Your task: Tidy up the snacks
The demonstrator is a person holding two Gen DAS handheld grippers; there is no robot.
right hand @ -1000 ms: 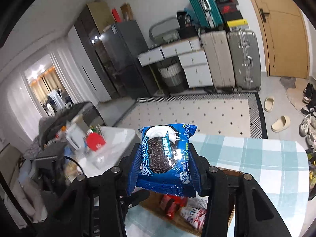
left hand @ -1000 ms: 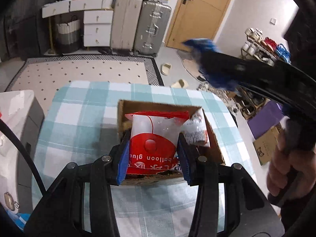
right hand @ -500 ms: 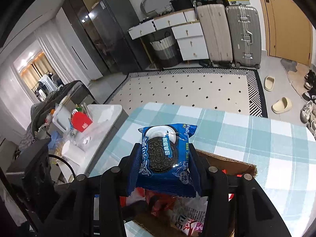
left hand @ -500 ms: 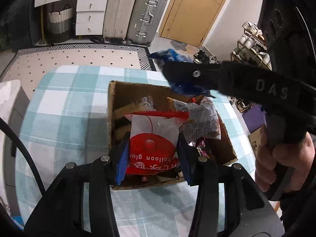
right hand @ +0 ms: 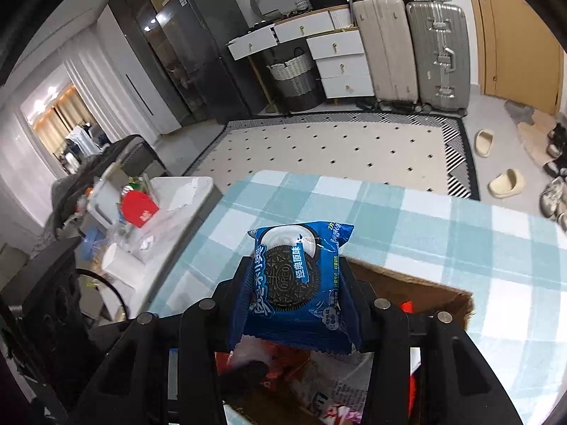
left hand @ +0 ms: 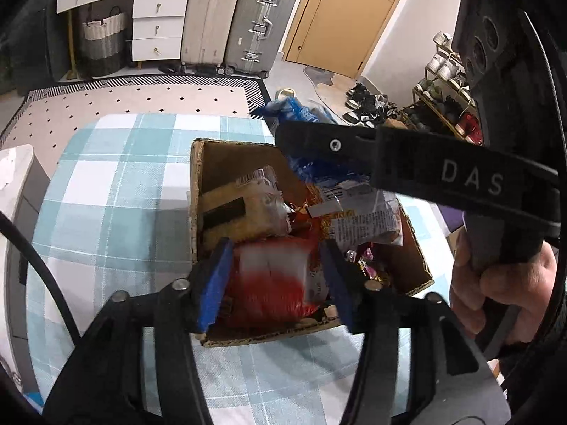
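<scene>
A cardboard box (left hand: pixel 196 191) of snack packets stands on the checked tablecloth (left hand: pixel 117 184). My left gripper (left hand: pixel 275 248) hangs over the box's near end with its jaws opening. A blurred red and white packet (left hand: pixel 273 283) sits between the blue pads, with a gap on each side. My right gripper (right hand: pixel 294 265) is shut on a blue Oreo packet (right hand: pixel 296 283), held upright over the box's far corner (right hand: pixel 425 287). In the left wrist view the right gripper's black finger (left hand: pixel 329 145) crosses above the box, with the blue packet (left hand: pixel 294 111) at its tip.
Several other packets (left hand: pixel 368 219) fill the box. A person's hand (left hand: pixel 496 283) grips the right handle. A cluttered white side table (right hand: pixel 170 194) stands left of the table. Suitcases (left hand: pixel 258 24), drawers and a shoe rack (left hand: pixel 443 106) line the room beyond the rug.
Both grippers came down toward the box. The left jaws parted and the red packet slid lower between them. The right gripper kept its hold on the blue packet.
</scene>
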